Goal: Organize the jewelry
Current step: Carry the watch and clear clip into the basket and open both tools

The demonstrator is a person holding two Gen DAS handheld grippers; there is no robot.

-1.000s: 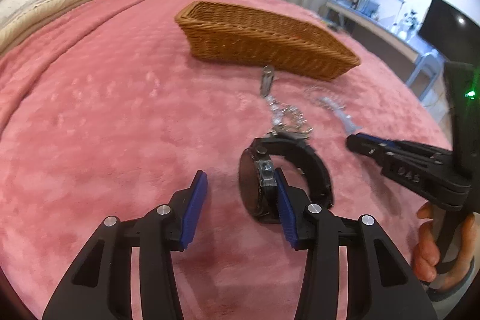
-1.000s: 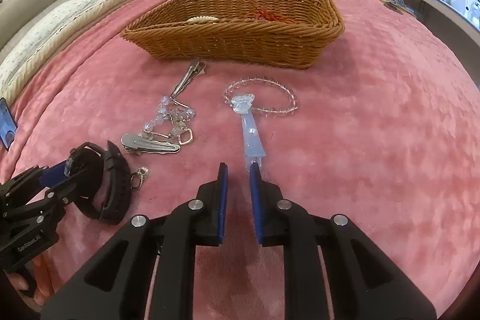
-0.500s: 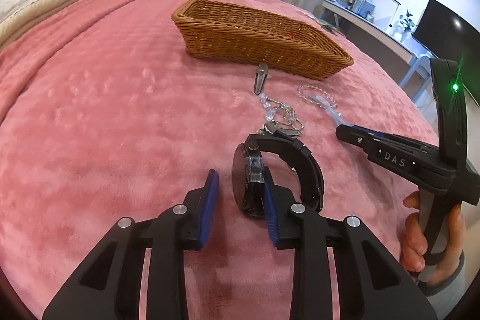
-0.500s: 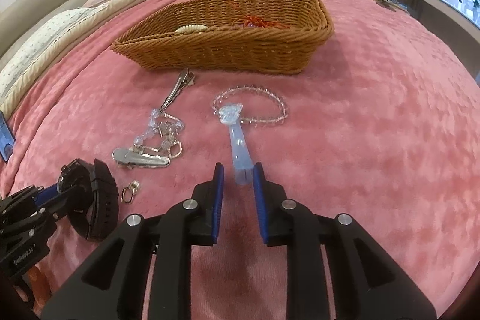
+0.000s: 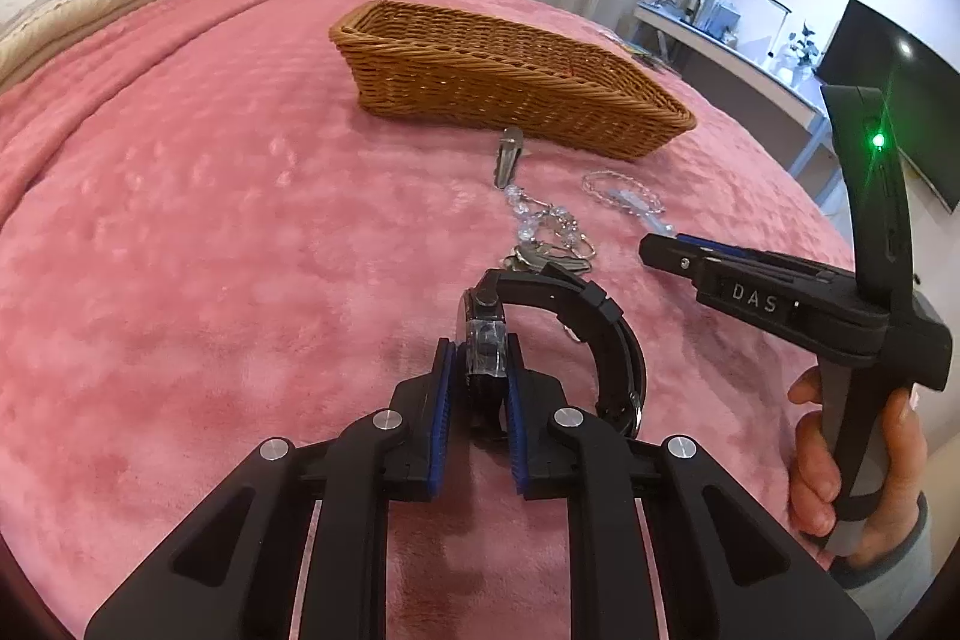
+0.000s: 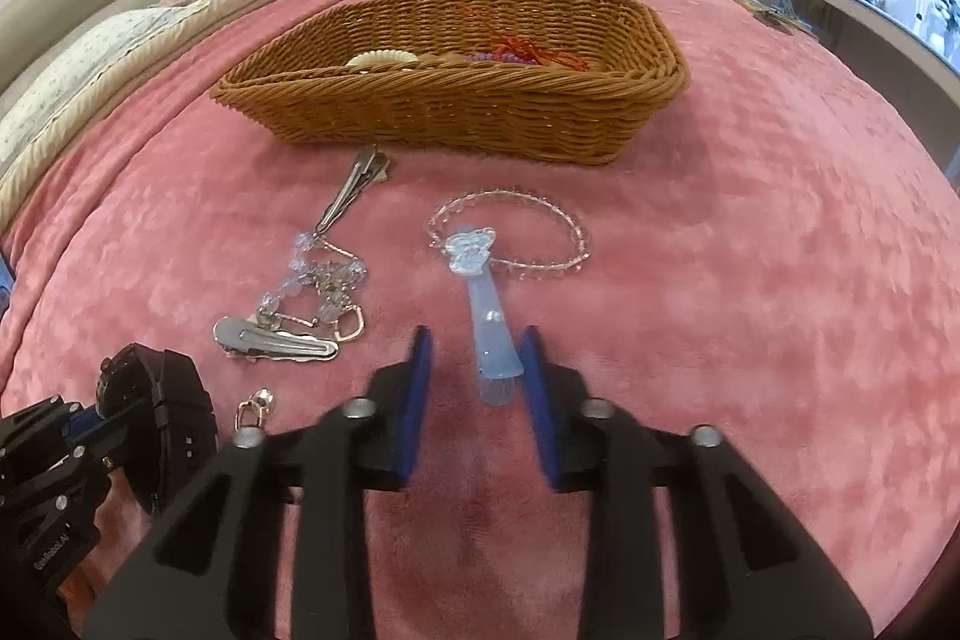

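Nearby, left gripper (image 5: 477, 370) fingers close, pinching watch (image 5: 558, 334); right gripper (image 6: 477, 370) fingers closing astride blue clip (image 6: 489, 334).

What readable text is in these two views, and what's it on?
"DAS": white letters on the side of the right gripper, seen in the left wrist view.
Small white print on the body of the left gripper, low left in the right wrist view: too small and blurred to read for sure.
The black watch shows no legible text.

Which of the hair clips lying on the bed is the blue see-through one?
The blue clip with a butterfly top, lying between the right gripper's open fingers. The two others, left of it, are silver metal.
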